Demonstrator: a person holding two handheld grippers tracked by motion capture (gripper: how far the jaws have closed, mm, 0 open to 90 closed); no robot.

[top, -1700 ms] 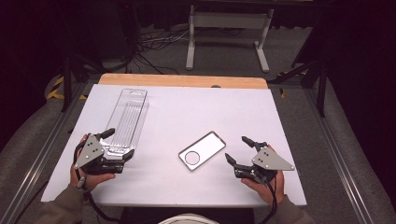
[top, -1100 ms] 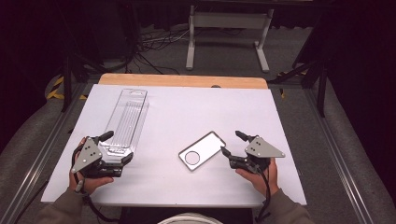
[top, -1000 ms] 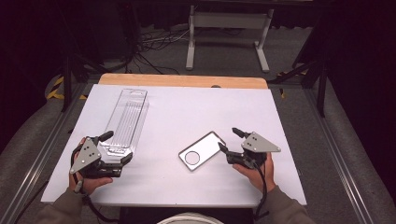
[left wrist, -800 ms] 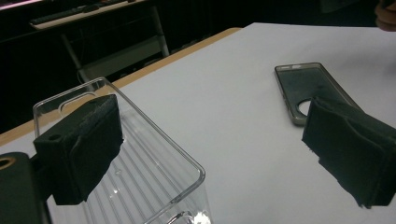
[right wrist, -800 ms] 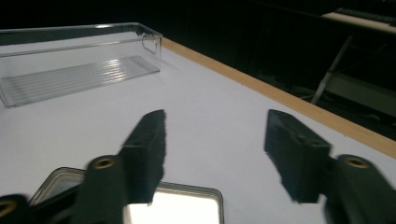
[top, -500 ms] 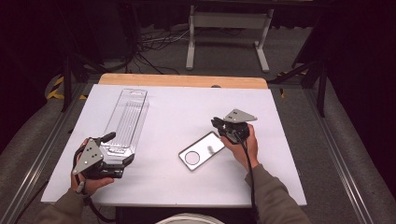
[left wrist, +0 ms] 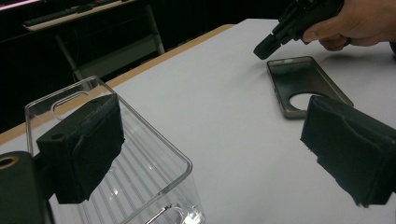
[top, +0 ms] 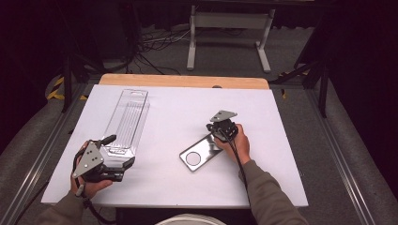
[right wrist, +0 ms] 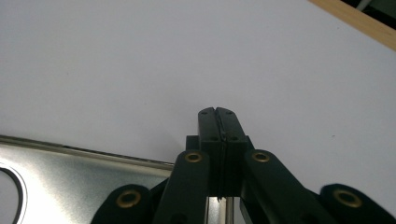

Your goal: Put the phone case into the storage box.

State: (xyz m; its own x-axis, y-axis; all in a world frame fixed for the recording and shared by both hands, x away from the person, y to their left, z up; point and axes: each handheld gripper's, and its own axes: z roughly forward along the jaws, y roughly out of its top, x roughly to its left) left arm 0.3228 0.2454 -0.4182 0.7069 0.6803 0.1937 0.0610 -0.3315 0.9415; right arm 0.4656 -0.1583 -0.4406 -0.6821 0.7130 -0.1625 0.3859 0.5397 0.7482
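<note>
White counter [top: 291, 154], mid-frame: the right tongs [top: 212, 132] have snapped together empty and slid up to the phone case [top: 201, 153], likely to nudge it. Left tongs [left wrist: 215, 154] sit spread around the clear tray [left wrist: 135, 163]

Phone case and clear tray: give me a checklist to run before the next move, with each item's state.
1. Right gripper jaws closed with nothing between them: ok, pads meet in the right gripper view.
2. Right gripper tip over the far end of the metallic phone case: ok; contact cannot tell.
3. Phone case lying flat on the white table, open side up: ok.
4. Left gripper jaws wide open: ok.
5. Clear plastic tray gripped by the left gripper: not ok, its near end only sits by one pad.
6. Tray and phone case apart: ok.
</note>
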